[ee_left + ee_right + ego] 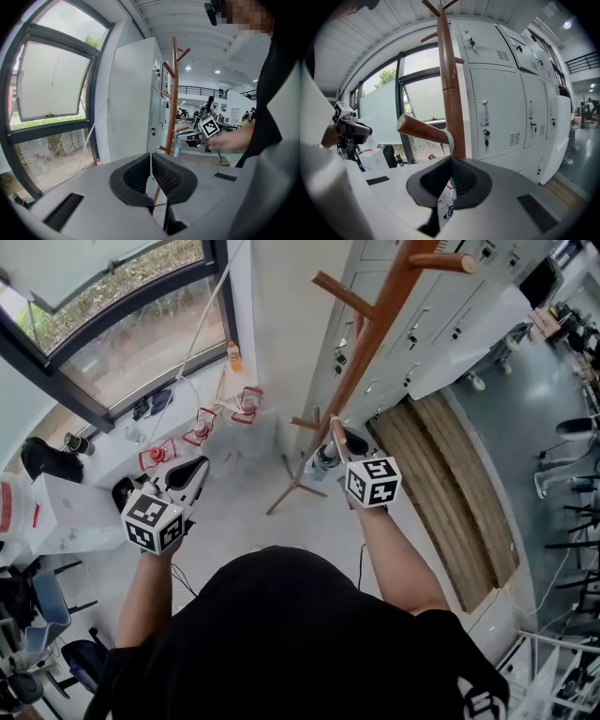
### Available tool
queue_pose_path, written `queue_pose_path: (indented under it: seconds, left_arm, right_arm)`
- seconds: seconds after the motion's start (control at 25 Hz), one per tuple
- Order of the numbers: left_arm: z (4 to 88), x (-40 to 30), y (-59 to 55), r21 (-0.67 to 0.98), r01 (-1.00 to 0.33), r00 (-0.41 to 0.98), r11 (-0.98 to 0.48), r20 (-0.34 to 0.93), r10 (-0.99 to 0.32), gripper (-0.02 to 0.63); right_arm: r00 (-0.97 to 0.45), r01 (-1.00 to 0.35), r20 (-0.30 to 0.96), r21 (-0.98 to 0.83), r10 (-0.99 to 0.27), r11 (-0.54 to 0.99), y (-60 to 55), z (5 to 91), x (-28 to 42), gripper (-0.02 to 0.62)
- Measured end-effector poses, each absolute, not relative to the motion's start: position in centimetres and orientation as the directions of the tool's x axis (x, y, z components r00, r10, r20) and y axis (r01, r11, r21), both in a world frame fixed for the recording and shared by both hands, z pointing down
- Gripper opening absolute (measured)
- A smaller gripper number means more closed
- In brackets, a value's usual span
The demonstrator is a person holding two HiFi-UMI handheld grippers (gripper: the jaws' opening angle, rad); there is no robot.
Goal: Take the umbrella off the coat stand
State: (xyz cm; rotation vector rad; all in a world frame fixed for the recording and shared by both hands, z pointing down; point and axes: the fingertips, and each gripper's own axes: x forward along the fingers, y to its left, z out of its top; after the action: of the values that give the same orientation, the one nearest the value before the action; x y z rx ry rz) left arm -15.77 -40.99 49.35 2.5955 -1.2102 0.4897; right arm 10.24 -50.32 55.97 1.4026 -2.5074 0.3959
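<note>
A brown wooden coat stand (pixel 367 343) leans through the head view, its feet (pixel 292 486) on the pale floor. My right gripper (pixel 339 444) is against the pole at a low peg (pixel 309 422). In the right gripper view the right gripper (pixel 451 165) is shut on a pale blue strap (pixel 449 139) looped over that peg (pixel 421 129). The small folded umbrella (pixel 448 207) hangs below the jaws and is mostly hidden; it shows grey in the head view (pixel 323 461). My left gripper (pixel 199 467) is held apart to the left, shut on nothing (pixel 151 161).
White lockers (pixel 441 324) stand right behind the stand, with a slatted wooden platform (pixel 450 484) at their foot. Red-framed objects (pixel 202 427) lie on the floor under the window (pixel 122 334). An orange bottle (pixel 233 355) sits on the sill. A white box (pixel 70 512) is at left.
</note>
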Motion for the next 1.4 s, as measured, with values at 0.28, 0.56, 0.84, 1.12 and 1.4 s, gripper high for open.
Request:
queue_pose_path:
  seconds: [0.28, 0.56, 0.84, 1.12, 1.4]
  left_arm:
    - [49.2, -15.7, -40.2, 0.069, -0.768, 0.608, -0.637, 0.392, -0.69, 0.034]
    - [48.8, -15.6, -38.9, 0.069, -0.763, 0.615, -0.642, 0.381, -0.69, 0.035]
    - [48.5, -15.8, -37.9, 0.066, -0.76, 0.62, -0.647, 0.373, -0.69, 0.034]
    - [48.2, -15.9, -37.2, 0.063, -0.754, 0.627, -0.654, 0.367, -0.687, 0.034]
    - [47.9, -15.6, -36.6, 0.062, -0.741, 0.641, -0.669, 0.362, -0.677, 0.034]
  right_arm:
    - [-0.51, -0.857, 0.33, -0.114, -0.794, 0.503, -49.1, 55.2, 10.2, 0.015]
    - [-0.515, -0.855, 0.307, -0.114, -0.8, 0.506, -47.5, 54.0, 10.2, 0.015]
    - [-0.507, -0.859, 0.301, -0.104, -0.808, 0.501, -46.2, 53.3, 10.3, 0.015]
    - [-0.494, -0.867, 0.293, -0.101, -0.818, 0.488, -45.1, 52.7, 10.7, 0.015]
    - [-0.484, -0.873, 0.29, -0.099, -0.825, 0.478, -43.9, 52.3, 11.0, 0.015]
